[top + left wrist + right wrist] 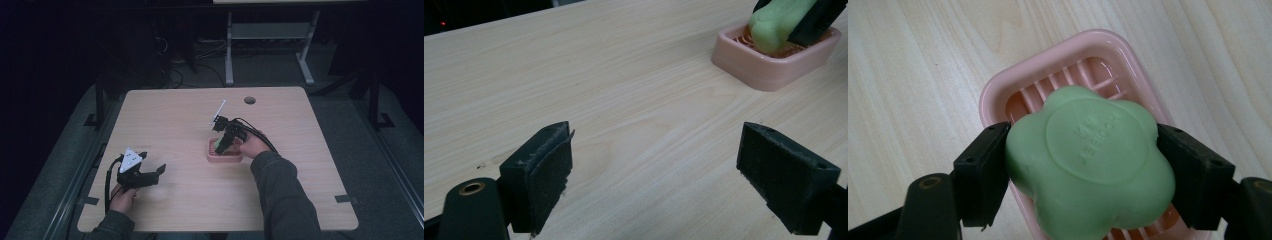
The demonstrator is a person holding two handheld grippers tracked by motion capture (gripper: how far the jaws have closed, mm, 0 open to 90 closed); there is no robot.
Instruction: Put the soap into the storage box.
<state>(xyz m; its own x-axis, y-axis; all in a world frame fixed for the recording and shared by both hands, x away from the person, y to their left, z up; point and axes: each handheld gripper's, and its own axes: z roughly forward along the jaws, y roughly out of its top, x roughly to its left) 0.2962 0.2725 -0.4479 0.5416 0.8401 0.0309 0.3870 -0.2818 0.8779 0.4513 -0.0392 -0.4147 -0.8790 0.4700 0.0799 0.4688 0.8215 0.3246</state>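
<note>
Two grippers are at work over a pale wooden desk, and the right gripper has its black jaws clamped on either side of a green, flower-shaped soap, which it holds just above a pink soap dish. In the high view the dish sits near the middle of the desk, with the right gripper tilted down into it from about two o'clock. The soap hangs over the ribbed floor of the dish, toward its near end, and whether it touches the ribs cannot be told. The left gripper rests at about eight o'clock from the dish, well apart from it, with its jaws spread wide and nothing between them. The step in hand looks like seating the soap in the dish; the next move probably calls for lowering it flat onto the ribs, centred between the walls, then easing the jaws apart without dragging the dish.
</note>
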